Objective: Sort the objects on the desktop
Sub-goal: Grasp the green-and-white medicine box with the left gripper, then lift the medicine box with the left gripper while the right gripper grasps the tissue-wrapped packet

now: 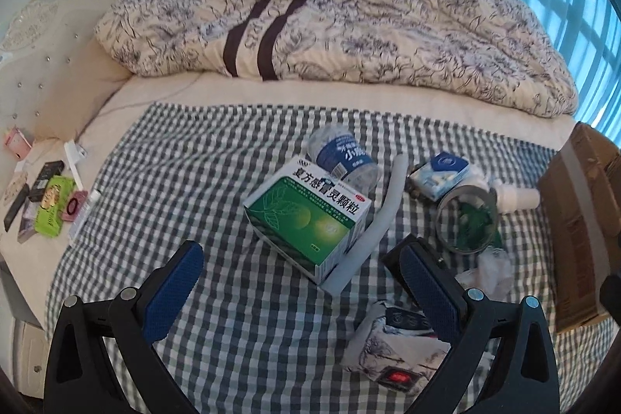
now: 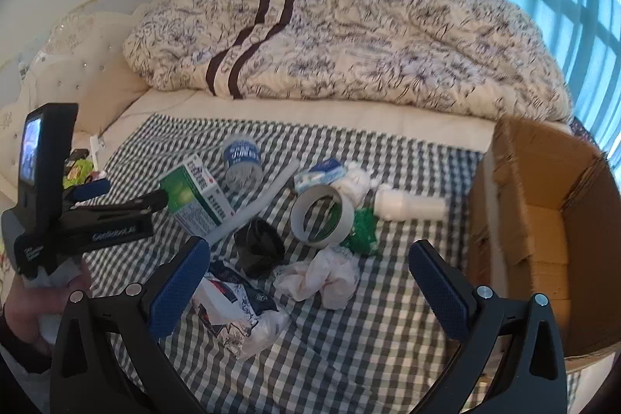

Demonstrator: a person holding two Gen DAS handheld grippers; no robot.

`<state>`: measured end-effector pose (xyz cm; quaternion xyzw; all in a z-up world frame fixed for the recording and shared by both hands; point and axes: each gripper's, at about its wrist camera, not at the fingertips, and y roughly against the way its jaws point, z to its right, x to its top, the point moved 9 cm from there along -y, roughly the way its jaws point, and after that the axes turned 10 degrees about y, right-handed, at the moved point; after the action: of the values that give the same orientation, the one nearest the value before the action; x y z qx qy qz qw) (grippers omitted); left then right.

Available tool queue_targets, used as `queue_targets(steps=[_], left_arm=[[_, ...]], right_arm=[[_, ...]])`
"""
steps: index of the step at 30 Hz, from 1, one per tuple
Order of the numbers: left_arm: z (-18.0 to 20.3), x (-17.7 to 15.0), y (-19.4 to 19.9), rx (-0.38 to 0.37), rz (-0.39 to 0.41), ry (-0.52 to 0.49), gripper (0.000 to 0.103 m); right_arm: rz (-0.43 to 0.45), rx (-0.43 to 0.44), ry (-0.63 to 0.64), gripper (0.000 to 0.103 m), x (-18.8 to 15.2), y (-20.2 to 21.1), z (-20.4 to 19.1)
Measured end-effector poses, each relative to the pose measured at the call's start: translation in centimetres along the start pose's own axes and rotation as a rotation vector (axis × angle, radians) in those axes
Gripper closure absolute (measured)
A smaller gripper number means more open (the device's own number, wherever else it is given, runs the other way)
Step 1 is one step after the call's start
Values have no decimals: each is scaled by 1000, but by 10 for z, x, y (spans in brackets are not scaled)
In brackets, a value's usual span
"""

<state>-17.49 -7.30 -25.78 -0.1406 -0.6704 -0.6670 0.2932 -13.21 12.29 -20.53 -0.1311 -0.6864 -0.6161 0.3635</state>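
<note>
Nearest the left wrist camera, the left claw [image 1: 299,282] hangs wide open over the checked cloth [image 1: 186,181] spread on the bed, its blue pads gripping nothing. Just under its right finger lies a crumpled printed packet [image 1: 392,344] with a red spot showing at its lower edge. Between the fingers, a little farther on, sits a green-and-white medicine box [image 1: 306,216], tilted, with a pale grey tube [image 1: 372,220] lying against its right side. Behind the box a plastic water bottle [image 1: 343,158] with a blue label lies on its side.

From the right wrist camera, the right claw [image 2: 310,278] is likewise spread wide and empty above the cloth. Crumpled white tissue [image 2: 326,274] lies between its fingers, with a black cup-like object [image 2: 258,247] tipped over just beyond it. Farther on, a roll of tape [image 2: 322,216] stands on edge with green plastic [image 2: 363,229] showing behind it, a blue-and-white packet [image 2: 320,173] behind that, and a white bottle [image 2: 407,206] lying on its side to the right. An open cardboard box [image 2: 543,220] stands at the right edge of the cloth. At the far side of the bed lies a bunched floral quilt [image 2: 349,37].
</note>
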Motion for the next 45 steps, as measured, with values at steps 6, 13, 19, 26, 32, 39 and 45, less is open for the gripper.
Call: queue_targets(steps=[6,13,19,26,32,39,45], left_arm=[[-2,3,-36,1,-42,41,0],[2,16,-70,-7,-94,141,0],[0,15,-100,-11,-169,233,0],[1,21,-112,16,-231,278,0],[0,10,-127,105,-359,272,0],[-11,-16,-150,85,-409,271,0],[-31,-21,-142,74,-362,305,6]], right_arm=[[-38,54,19,0,-10,-25,-14],[-67,128,68,0,-20,-48,-36],[-92,181,104,0,-29,-62,-47],[-126,209,129,0,-38,-75,-53],[-140,217,133,0,-42,-80,-52],[-163,272,190,0,-46,-90,-67],[-228,351,242,2,-57,-100,-85]])
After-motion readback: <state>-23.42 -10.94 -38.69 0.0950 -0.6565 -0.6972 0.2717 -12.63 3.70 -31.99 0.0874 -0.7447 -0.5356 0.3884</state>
